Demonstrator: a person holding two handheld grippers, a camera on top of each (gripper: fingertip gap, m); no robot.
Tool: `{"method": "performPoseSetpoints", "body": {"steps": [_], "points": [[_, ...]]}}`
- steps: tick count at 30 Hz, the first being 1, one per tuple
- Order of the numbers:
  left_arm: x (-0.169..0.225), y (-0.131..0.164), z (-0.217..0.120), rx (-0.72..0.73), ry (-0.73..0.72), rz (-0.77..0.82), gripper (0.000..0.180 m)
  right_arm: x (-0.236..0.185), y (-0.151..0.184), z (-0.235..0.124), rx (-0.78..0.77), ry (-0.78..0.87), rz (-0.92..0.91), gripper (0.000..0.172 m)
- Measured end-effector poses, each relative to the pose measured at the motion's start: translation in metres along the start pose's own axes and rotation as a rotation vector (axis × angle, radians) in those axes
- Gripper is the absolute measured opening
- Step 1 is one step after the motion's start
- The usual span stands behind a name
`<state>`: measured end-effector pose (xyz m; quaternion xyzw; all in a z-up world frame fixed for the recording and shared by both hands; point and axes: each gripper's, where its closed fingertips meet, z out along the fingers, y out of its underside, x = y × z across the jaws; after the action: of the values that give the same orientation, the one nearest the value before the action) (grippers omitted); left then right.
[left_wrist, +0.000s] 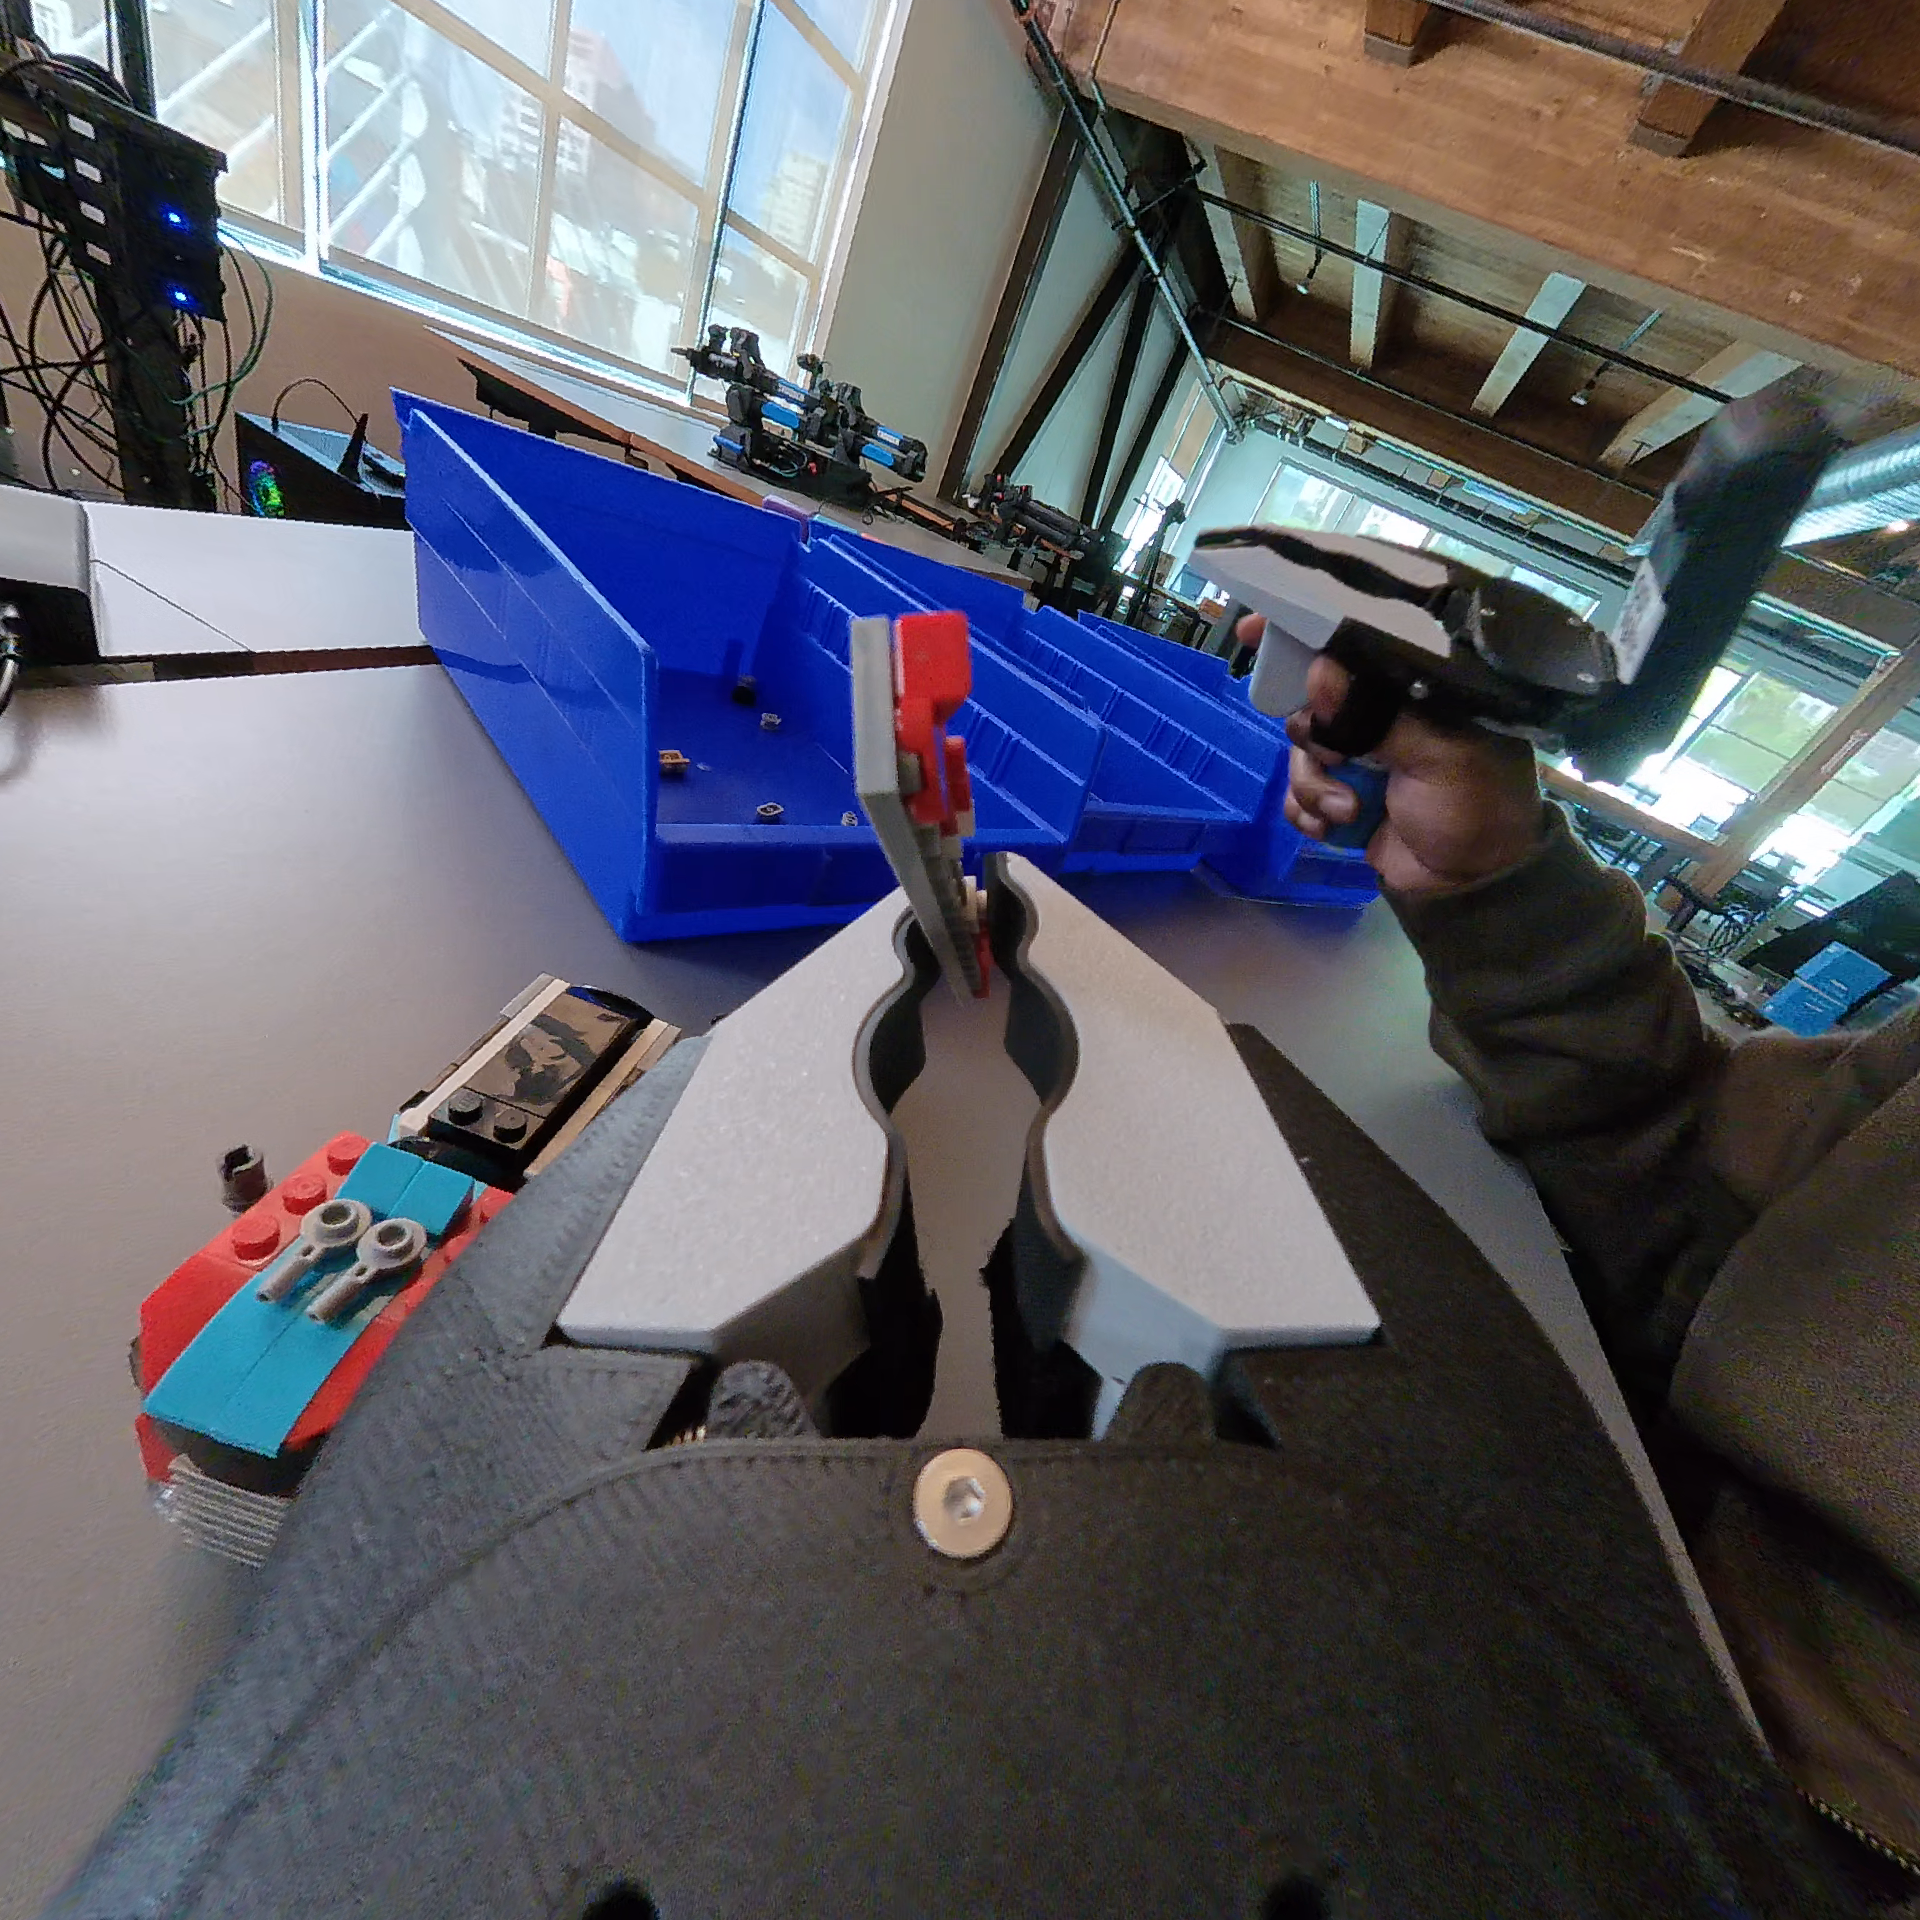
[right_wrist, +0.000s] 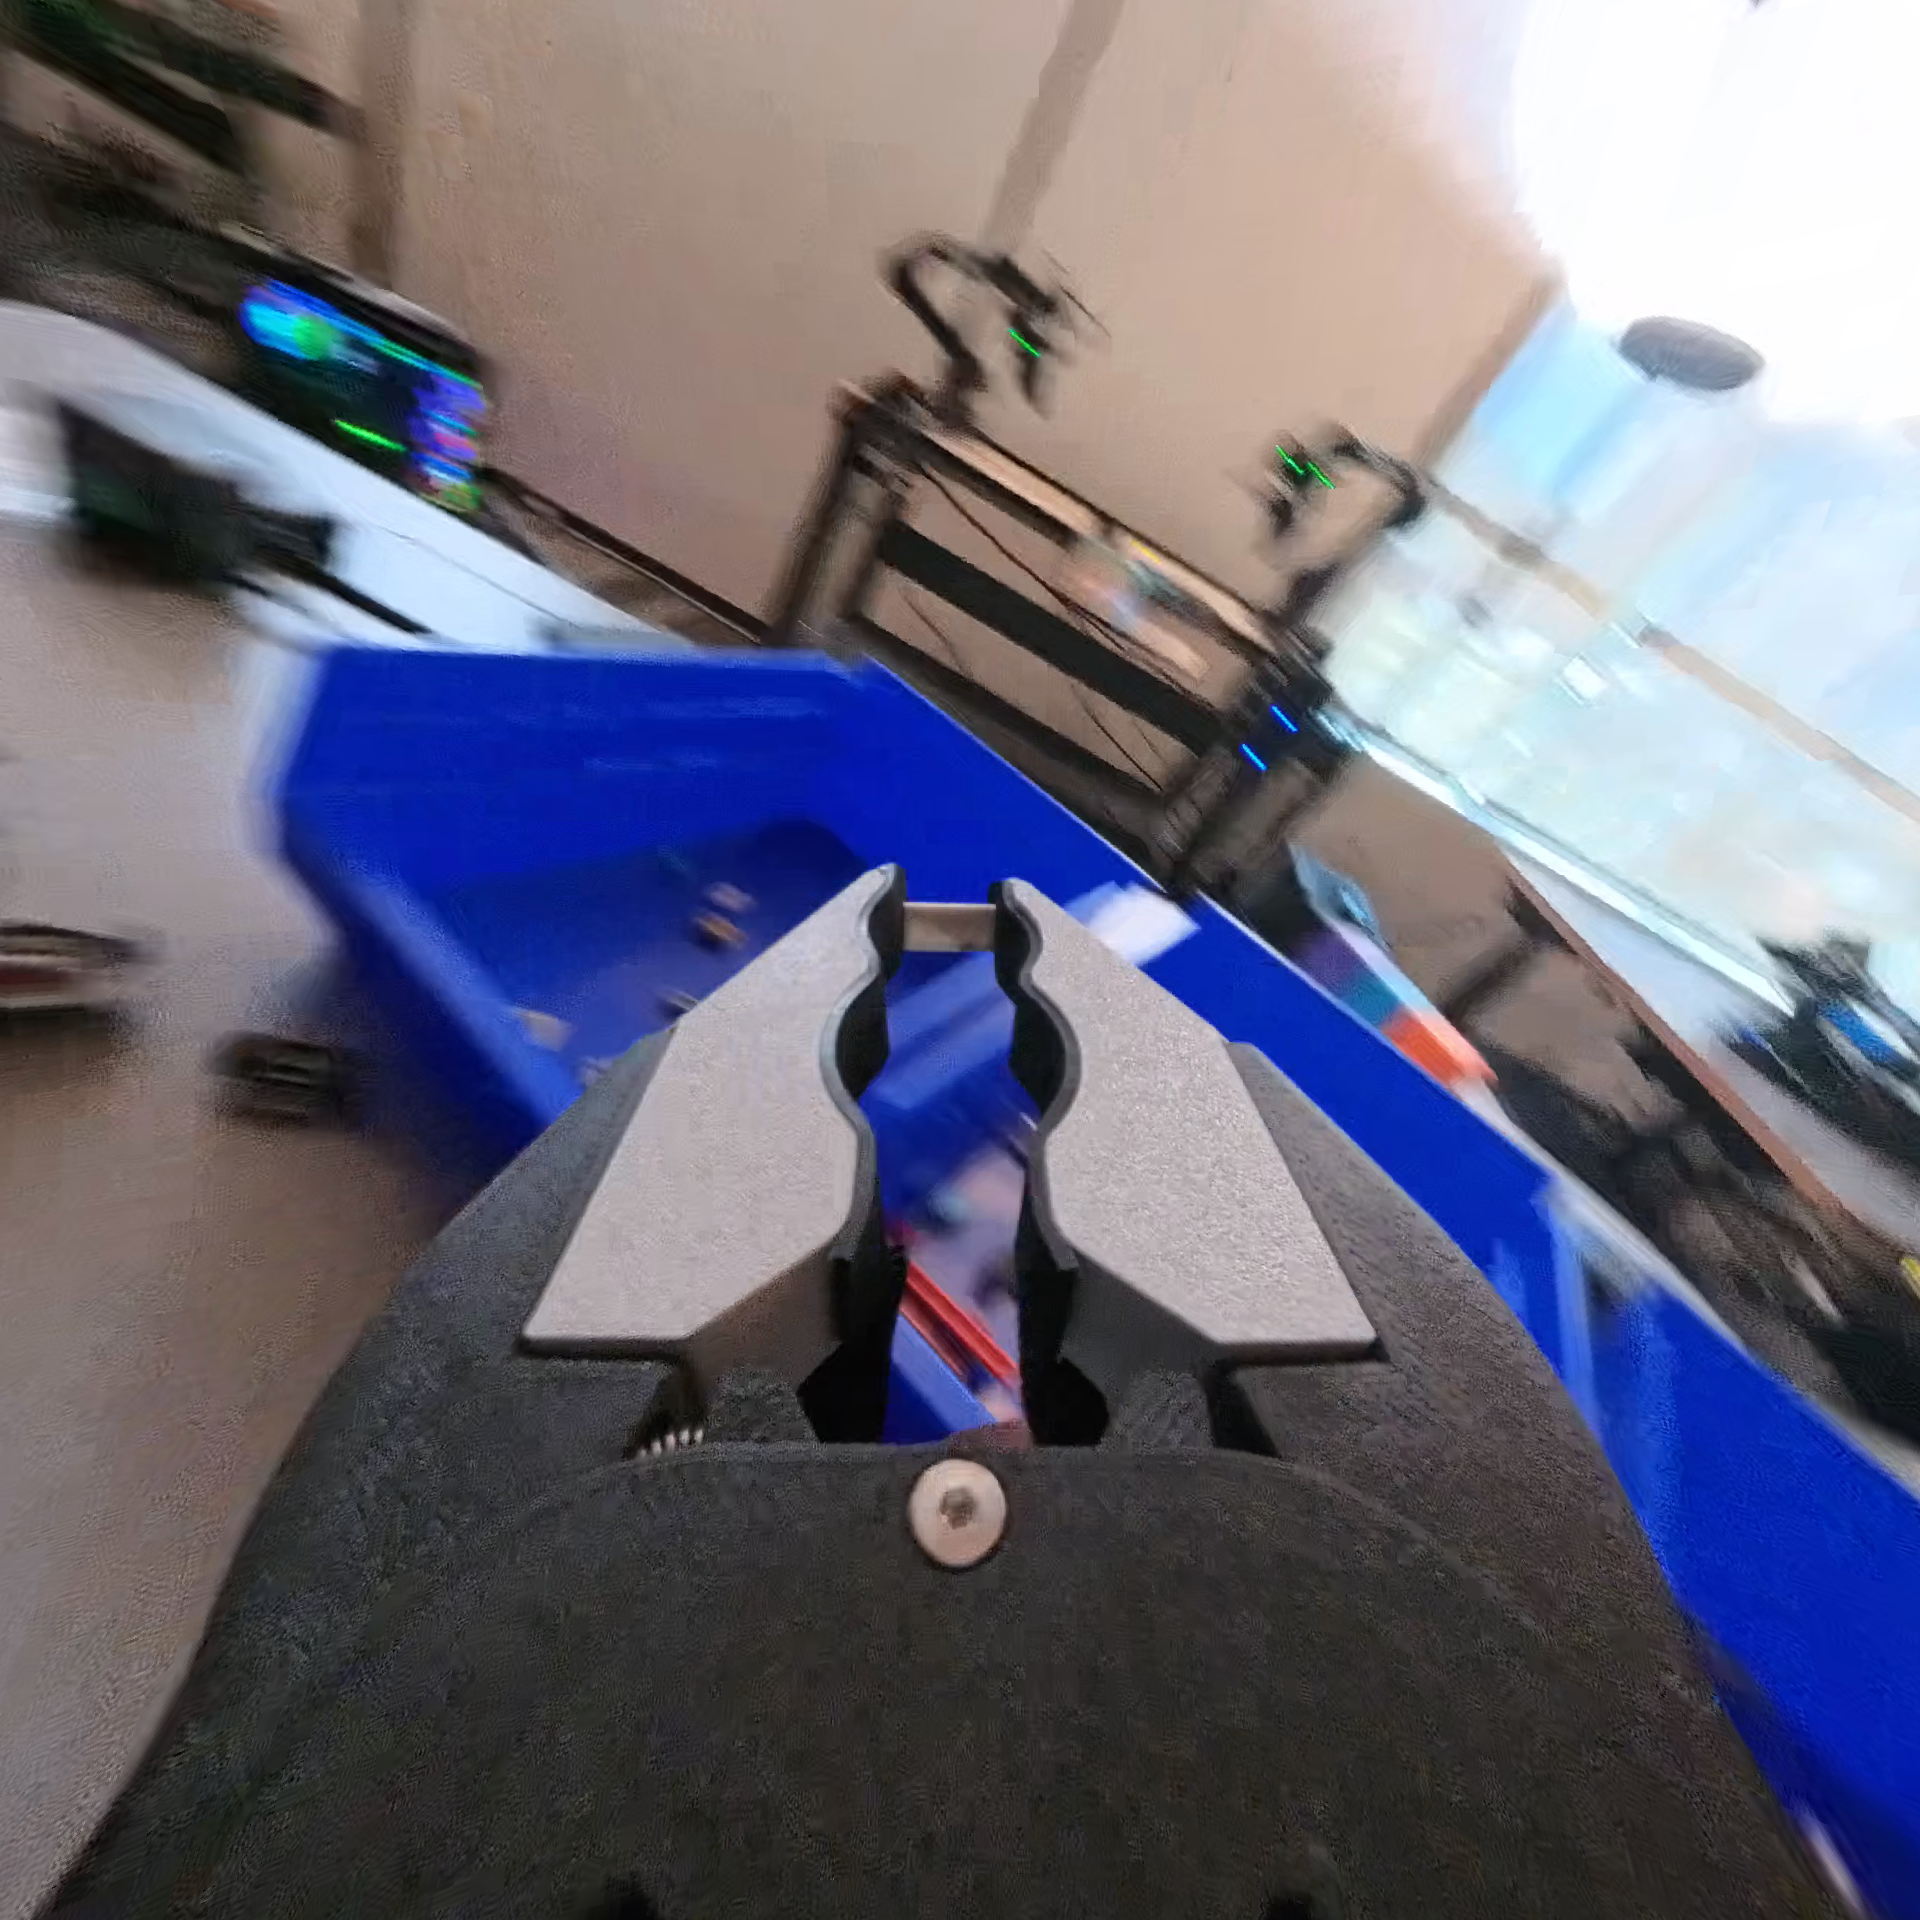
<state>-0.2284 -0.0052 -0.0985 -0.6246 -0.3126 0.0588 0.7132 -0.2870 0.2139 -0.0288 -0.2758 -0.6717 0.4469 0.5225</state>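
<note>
My left tool (left_wrist: 971, 935) pinches the lower end of a grey plate with red bricks (left_wrist: 914, 769), standing upright above the worktop (left_wrist: 312, 831) before the blue bins (left_wrist: 582, 665). My right tool (right_wrist: 948, 925) clamps a small grey piece (right_wrist: 948, 928) over a blue bin (right_wrist: 1351, 1091). A red and teal brick car (left_wrist: 281, 1299) sits beside the left tool.

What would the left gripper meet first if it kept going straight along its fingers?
Probably the front wall of the blue bin, directly ahead of the left gripper. The grey-and-red brick assembly it grips would likely touch first; depth is uncertain.
</note>
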Motion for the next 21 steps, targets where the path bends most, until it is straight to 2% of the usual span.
{"method": "performPoseSetpoints", "body": {"steps": [2,5,9,13,16,18,21], "points": [[0.001,-0.001,0.000,0.006,0.003,-0.006,0.010,0.048,0.043,-0.008,-0.156,0.109,0.066,0.017],[0.005,-0.002,0.001,0.007,0.015,-0.008,0.010,0.067,0.094,-0.010,-0.336,0.105,0.134,0.017],[0.009,0.003,0.005,-0.011,0.025,-0.015,0.010,0.071,0.110,-0.009,-0.384,0.100,0.168,0.032],[0.010,0.006,0.006,-0.026,0.029,-0.035,0.010,0.077,0.097,-0.012,-0.336,0.121,0.170,0.039],[0.009,0.007,0.007,-0.024,0.043,-0.102,0.010,0.056,0.061,-0.012,-0.202,0.056,0.120,0.038],[0.009,0.007,0.007,-0.009,0.061,-0.186,0.010,0.015,0.027,-0.010,-0.082,-0.077,0.065,0.031],[0.009,0.004,0.005,0.032,0.097,-0.311,0.010,-0.072,-0.015,-0.007,0.060,-0.353,0.016,0.026]]}}
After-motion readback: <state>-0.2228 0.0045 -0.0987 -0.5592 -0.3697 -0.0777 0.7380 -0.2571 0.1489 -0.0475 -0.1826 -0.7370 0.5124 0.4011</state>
